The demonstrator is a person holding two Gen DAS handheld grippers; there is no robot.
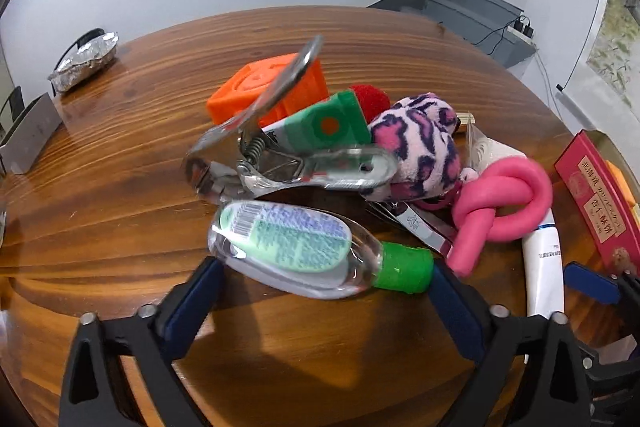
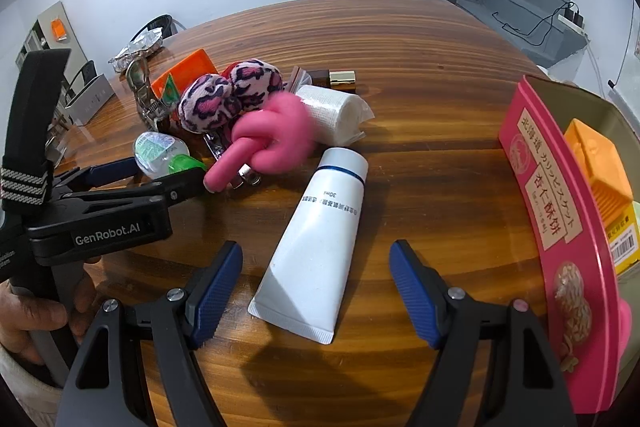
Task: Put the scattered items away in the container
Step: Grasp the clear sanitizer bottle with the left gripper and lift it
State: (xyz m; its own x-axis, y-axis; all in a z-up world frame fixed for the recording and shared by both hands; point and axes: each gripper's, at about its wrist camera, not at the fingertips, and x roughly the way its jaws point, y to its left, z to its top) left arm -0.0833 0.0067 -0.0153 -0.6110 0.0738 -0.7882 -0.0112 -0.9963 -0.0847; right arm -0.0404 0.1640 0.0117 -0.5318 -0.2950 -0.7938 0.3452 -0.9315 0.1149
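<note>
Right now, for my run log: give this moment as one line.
left gripper: around clear bottle | right gripper: open, straddling white tube | container: right
</note>
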